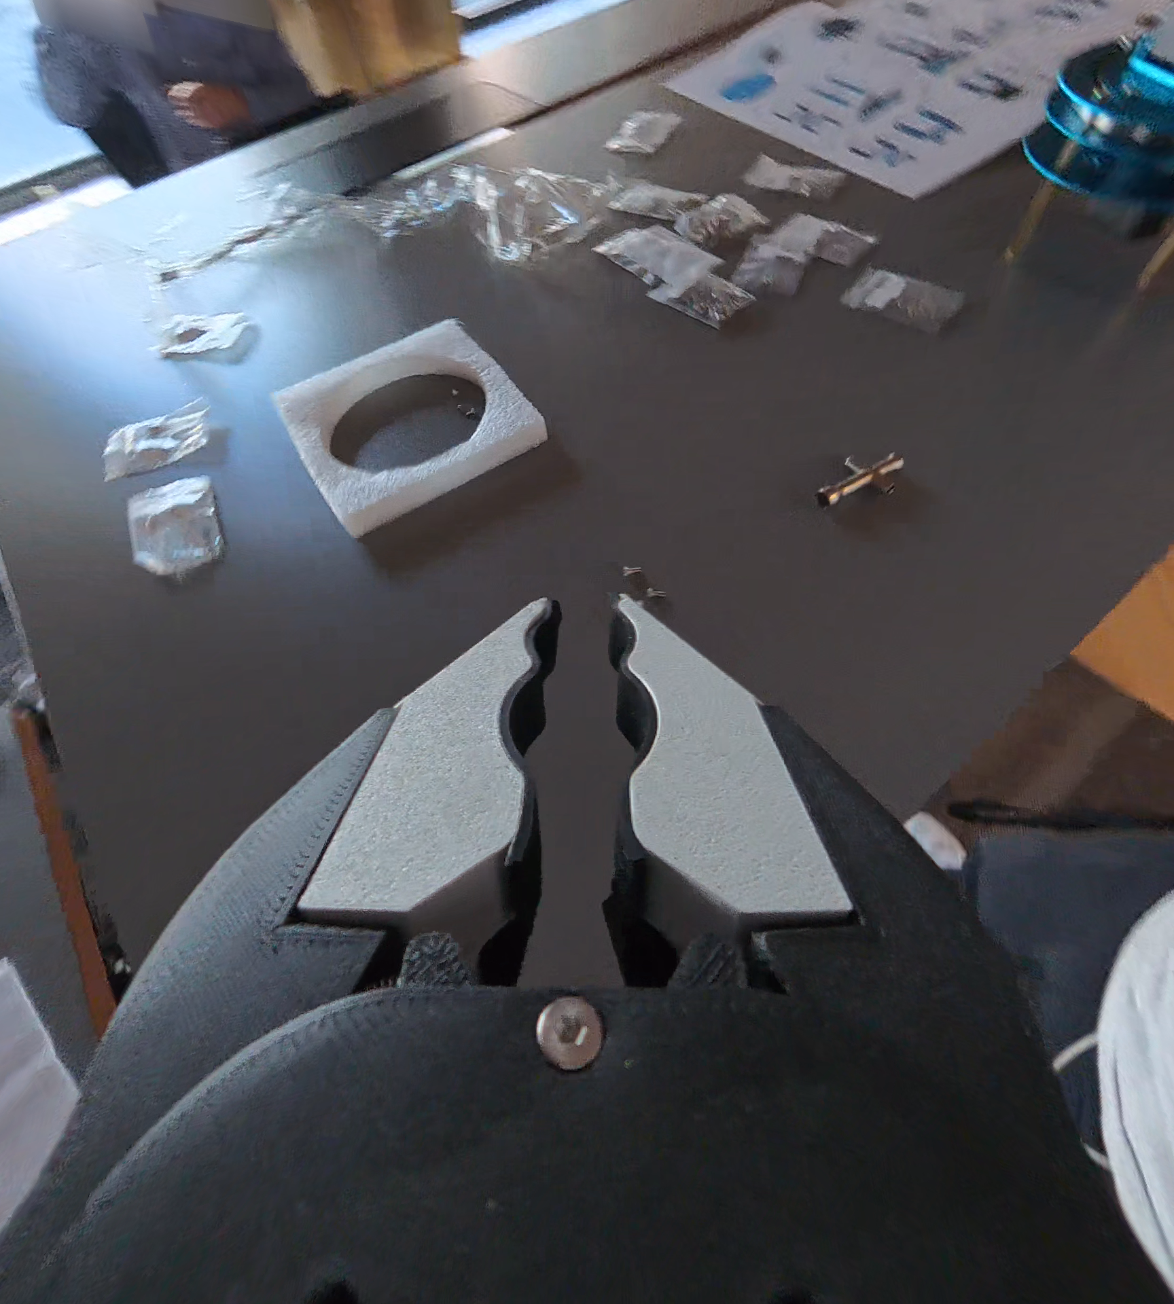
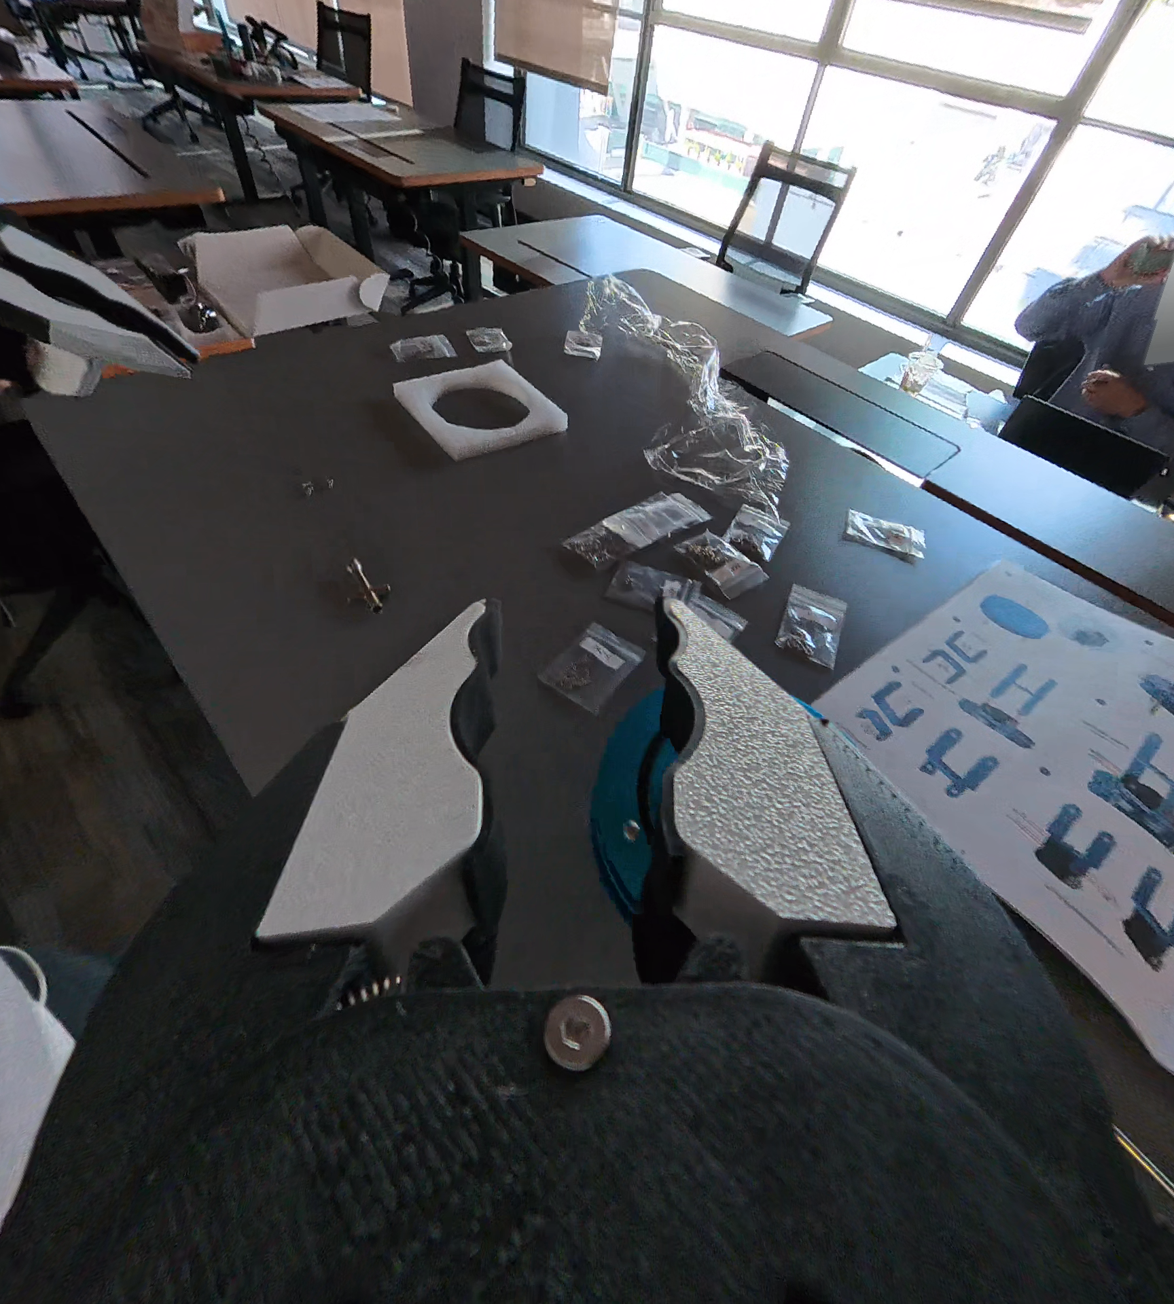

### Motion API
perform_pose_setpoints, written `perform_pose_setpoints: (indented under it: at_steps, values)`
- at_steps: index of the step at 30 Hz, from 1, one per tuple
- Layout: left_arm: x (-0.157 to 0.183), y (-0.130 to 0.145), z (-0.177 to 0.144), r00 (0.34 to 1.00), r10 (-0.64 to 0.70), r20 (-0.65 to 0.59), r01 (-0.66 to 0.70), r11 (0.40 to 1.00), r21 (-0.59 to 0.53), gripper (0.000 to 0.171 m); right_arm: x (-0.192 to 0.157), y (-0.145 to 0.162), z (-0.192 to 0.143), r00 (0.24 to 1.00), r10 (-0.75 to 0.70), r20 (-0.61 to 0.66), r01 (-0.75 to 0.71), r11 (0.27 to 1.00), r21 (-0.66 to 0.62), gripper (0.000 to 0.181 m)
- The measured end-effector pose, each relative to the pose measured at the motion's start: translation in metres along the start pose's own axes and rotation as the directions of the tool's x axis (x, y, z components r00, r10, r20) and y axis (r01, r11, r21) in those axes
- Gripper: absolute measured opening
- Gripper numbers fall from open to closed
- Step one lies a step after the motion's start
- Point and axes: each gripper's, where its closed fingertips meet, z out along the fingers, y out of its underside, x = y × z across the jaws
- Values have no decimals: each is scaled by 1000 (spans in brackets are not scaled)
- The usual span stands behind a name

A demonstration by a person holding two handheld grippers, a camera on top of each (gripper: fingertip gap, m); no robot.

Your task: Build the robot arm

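Note:
My left gripper [image 1: 584,610] hovers low over the dark table [image 1: 746,635], jaws a narrow gap apart and empty. A few small screws [image 1: 640,582] lie just beyond its right fingertip. It also shows in the right wrist view [image 2: 168,356], at the far left. My right gripper [image 2: 581,614] is open and empty. A blue metal disc assembly [image 2: 623,811] sits under its right finger; whether they touch I cannot tell. The assembly, on brass standoffs, also shows in the left wrist view [image 1: 1120,120]. A metal cross wrench [image 1: 859,480] [image 2: 365,589] lies between the grippers.
A white foam square with a round hole [image 1: 408,423] [image 2: 478,409], several small plastic bags of hardware [image 2: 669,543], crumpled clear wrap [image 2: 711,437] and a printed sheet [image 2: 1064,776] lie on the table. An open white box [image 2: 288,282] stands behind. A person [image 2: 1120,367] sits at the far side. My right fingertips sit around 35 cm from my left ones. From the left gripper's tips to the metal cross wrench [image 2: 365,589] is close to 20 cm. It is also in sight in the left wrist view [image 1: 860,486].

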Motion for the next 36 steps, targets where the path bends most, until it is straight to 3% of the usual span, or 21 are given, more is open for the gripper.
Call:
perform_pose_setpoints:
  at_steps: [3, 7, 10, 15, 24, 28, 36]
  values:
    - [-31, -16, 24, 979, 114, -167, -118, 993, -12, 2, -26, -9, 36, 999, 47, -14, -47, 999, 5, 41]
    - [-57, -42, 76, 889, 231, -396, -265, 964, -33, 2, -56, -10, 69, 991, 133, -11, -133, 991, -10, 38]
    - [-69, -46, 121, 798, 281, -533, -369, 927, -63, 6, -65, -4, 77, 985, 162, -55, -164, 986, -39, 37]
    - [-76, -46, 175, 737, 273, -619, -402, 912, -77, 7, -58, 8, 77, 973, 190, -133, -204, 973, -106, 37]
    - [-74, -31, 188, 620, 400, -675, -543, 840, 0, 5, -38, 14, 91, 957, 241, -163, -261, 958, -117, 37]
    - [-75, -27, 191, 531, 494, -688, -649, 760, 45, 5, -32, 21, 103, 953, 268, -143, -286, 949, -134, 37]
    - [-70, -23, 193, 425, 426, -799, -659, 751, 50, 5, -32, 26, 114, 959, 261, -112, -278, 944, -176, 37]
